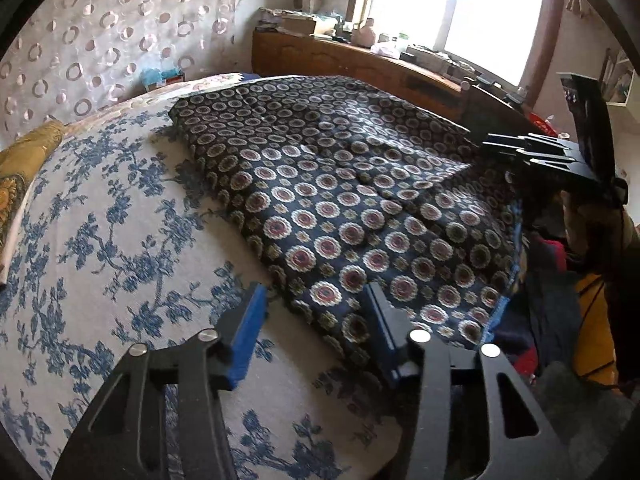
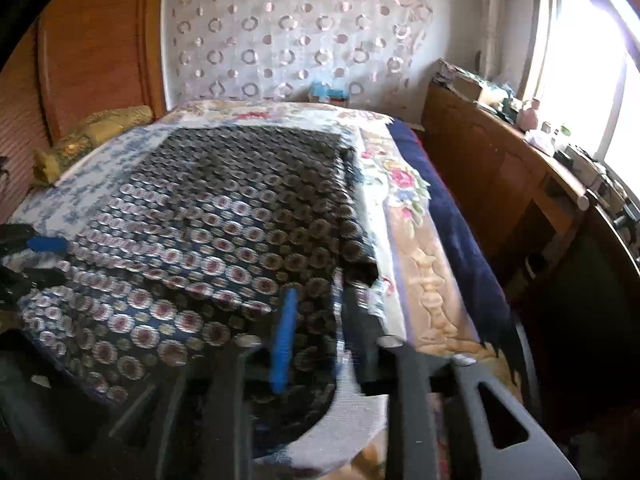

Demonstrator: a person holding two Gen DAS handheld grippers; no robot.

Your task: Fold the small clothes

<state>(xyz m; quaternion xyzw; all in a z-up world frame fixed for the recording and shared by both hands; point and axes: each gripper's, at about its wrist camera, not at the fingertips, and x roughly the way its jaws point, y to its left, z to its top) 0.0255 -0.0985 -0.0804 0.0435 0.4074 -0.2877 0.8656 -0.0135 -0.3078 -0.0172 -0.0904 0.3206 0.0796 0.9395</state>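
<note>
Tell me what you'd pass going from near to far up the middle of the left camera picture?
left gripper → blue flowery sheet → dark garment with round flowers → wooden cabinet → bright window.

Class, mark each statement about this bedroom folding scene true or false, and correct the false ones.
1. The dark garment with round flower medallions lies spread on the bed. True.
2. The left hand-held gripper is clamped shut on the garment. False: its jaws stand open, with the garment's near edge between them.
3. The sheet under the garment has a blue floral print. True.
4. The garment is plain red. False: it is dark with round medallions.
5. The right hand-held gripper is at the garment's edge, by the floral blanket. True, though that view is blurred.
</note>
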